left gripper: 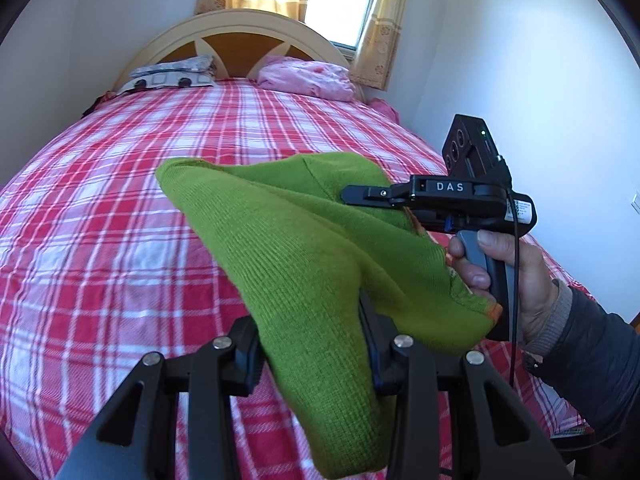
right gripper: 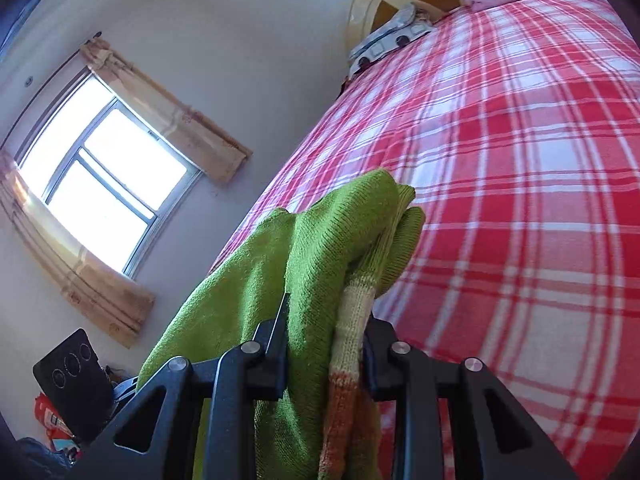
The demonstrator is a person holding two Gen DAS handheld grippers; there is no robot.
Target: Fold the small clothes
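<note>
Carrying green knit garment (left gripper: 304, 240) above plaid bed (left gripper: 100, 220), both ends pinched: left gripper (left gripper: 312, 356) and right gripper (right gripper: 326, 344), each partly closed on bunched knit. Step: transfer before folding. Next: lower, spread flat on bed.

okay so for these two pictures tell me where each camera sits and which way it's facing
Left wrist: on the left gripper, facing up the plaid bed toward the headboard; shows the right gripper and right hand.
Right wrist: on the right gripper, rolled sideways, facing the bed and side window; only its own fingers show.
Shared: green knit garment clamped by both, bed, pink pillow.
</note>
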